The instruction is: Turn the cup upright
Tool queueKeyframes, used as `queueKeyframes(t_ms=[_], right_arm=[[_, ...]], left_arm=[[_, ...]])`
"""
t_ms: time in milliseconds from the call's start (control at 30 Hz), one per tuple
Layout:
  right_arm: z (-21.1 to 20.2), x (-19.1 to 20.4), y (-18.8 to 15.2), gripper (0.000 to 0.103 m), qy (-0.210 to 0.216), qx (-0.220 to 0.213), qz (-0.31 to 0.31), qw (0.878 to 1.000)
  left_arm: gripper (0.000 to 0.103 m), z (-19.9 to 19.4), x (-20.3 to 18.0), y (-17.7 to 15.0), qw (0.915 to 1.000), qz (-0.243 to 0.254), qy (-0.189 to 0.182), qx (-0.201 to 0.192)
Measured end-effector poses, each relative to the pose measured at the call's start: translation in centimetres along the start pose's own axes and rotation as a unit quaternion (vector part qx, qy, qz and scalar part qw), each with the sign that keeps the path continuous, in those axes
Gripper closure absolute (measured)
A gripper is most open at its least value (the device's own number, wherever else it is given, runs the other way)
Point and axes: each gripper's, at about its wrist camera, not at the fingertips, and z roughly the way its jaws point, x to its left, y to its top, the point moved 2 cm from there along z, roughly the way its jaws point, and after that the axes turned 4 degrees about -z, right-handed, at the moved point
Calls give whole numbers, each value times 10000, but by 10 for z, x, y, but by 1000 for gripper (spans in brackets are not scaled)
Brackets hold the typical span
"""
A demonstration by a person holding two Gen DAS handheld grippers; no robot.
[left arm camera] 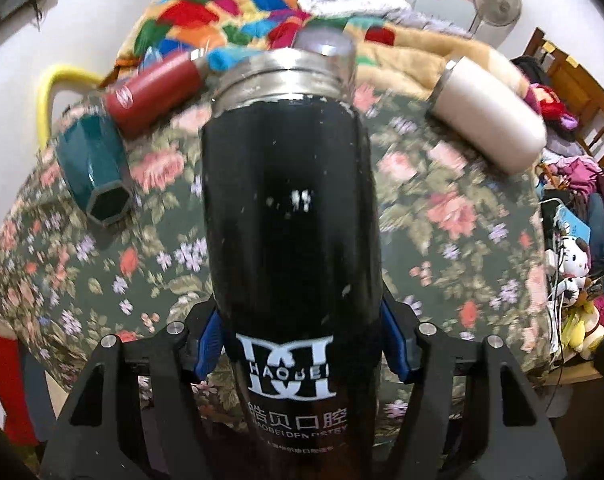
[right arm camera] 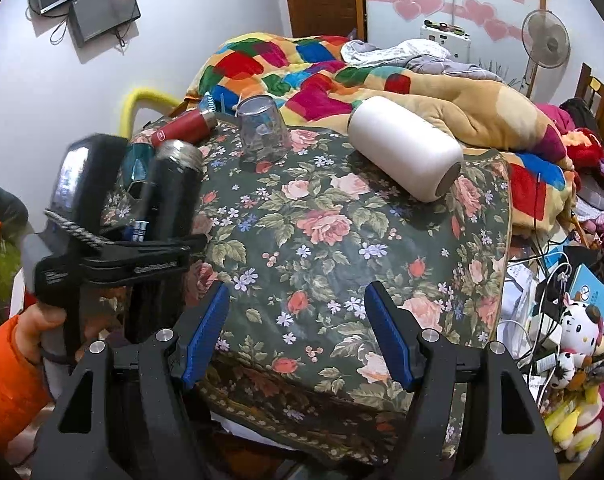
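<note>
My left gripper point(left arm camera: 302, 344) is shut on a black flask point(left arm camera: 290, 208) with a steel threaded neck and white lettering. It holds the flask roughly upright above the floral cloth; the right wrist view shows the same flask point(right arm camera: 174, 184) in that gripper point(right arm camera: 142, 232) at the table's left side. My right gripper point(right arm camera: 296, 336) is open and empty over the near part of the cloth. A clear glass cup point(right arm camera: 262, 130) stands upside down at the back of the cloth.
A white flask point(right arm camera: 406, 148) lies on its side at the back right, a red flask point(right arm camera: 182, 126) and a teal hexagonal cup point(left arm camera: 94, 168) lie at the back left. A floral cloth point(right arm camera: 342, 240) covers the table. A colourful quilt point(right arm camera: 302, 68) lies behind; clutter and cables sit at the right.
</note>
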Motion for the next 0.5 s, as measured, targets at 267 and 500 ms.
queueKeyframes(t_ms=[267,500], right_arm=[[-8,0,4,36,43,-165,48,9998],[-17,-1,11,36,96,-309,71,9995]], left_arm=[[39,-62,-22,19,9954,275,-195,-896],[39,-95,-45,39,9874,627,-139,-1449]])
